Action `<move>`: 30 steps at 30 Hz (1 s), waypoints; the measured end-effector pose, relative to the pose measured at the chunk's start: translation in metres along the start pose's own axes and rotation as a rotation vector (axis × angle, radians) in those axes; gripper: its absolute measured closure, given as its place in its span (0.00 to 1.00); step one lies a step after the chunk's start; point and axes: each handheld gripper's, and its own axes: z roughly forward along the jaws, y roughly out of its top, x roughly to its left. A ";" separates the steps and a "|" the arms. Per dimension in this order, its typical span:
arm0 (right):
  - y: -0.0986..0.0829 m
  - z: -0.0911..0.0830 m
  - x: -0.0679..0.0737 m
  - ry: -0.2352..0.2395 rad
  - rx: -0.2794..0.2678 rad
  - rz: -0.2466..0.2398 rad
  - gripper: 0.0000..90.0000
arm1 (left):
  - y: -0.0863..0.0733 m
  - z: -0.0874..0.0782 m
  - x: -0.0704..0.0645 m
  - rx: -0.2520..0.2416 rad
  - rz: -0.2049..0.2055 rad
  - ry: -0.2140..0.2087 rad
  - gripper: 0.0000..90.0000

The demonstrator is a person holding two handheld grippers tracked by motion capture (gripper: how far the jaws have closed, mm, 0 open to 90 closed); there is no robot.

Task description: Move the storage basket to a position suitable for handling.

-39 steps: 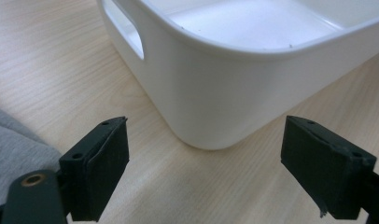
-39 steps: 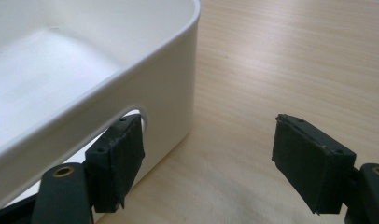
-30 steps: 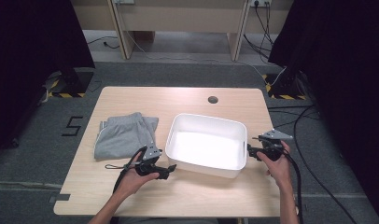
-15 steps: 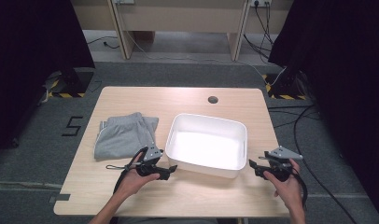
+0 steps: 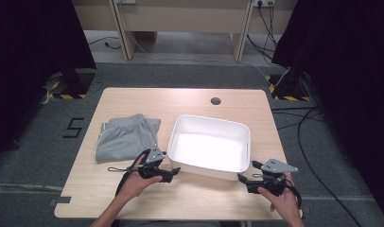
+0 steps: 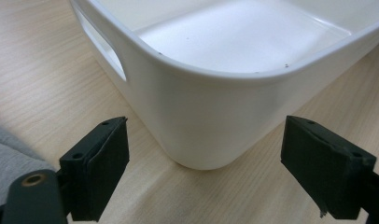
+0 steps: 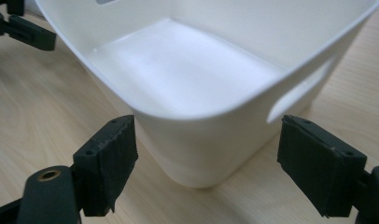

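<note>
Both grippers, left gripper (image 5: 173, 171) and right gripper (image 5: 242, 178), gape apart at the smooth white plastic tub's (image 5: 210, 144) rounded near corners on the pale woodgrain worktop (image 5: 133, 101).

White bin (image 5: 210, 149) mid-table — bare wood around

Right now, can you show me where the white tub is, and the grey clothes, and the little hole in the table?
white tub (image 5: 210, 148), high view, on its bare floor.
grey clothes (image 5: 125, 137), high view, middle of the folded pile.
hole in the table (image 5: 215, 100), high view, its dark centre.
</note>
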 end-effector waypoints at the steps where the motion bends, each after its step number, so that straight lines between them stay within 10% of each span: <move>1: 0.001 0.003 0.000 0.014 -0.005 -0.009 0.22 | 0.000 0.000 0.001 0.001 -0.001 0.000 0.17; 30: 0.029 0.048 -0.022 0.059 -0.031 -0.003 0.20 | 0.003 0.007 0.010 0.003 -0.030 0.036 0.18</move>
